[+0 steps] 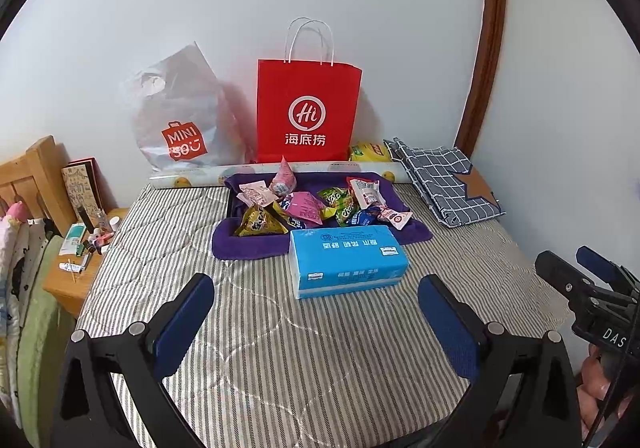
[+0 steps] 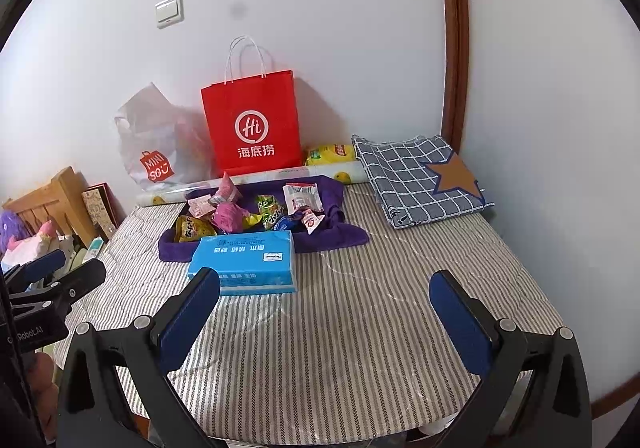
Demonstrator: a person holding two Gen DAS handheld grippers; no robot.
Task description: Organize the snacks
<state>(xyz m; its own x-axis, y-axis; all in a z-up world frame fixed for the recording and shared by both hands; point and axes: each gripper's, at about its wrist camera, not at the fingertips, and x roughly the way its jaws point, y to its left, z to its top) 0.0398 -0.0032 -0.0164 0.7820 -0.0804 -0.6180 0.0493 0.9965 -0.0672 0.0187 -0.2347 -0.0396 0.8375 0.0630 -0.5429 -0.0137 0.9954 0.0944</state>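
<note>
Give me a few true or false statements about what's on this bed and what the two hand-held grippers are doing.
1. The red paper bag stands upright against the wall. True.
2. The blue tissue pack lies behind the snack packets. False: it lies in front of them.
3. The snack packets sit on a purple towel. True.
4. The right hand-held gripper grips a packet. False: it is open and empty.
5. The left hand-held gripper is open. True.

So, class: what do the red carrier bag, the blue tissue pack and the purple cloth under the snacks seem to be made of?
Red carrier bag: likely matte paper, with crisp folds and twisted white cord handles.
Blue tissue pack: probably thin plastic film, slightly glossy and soft-cornered.
Purple cloth: apparently a plush towel-like fabric, fuzzy with rounded folds.
</note>
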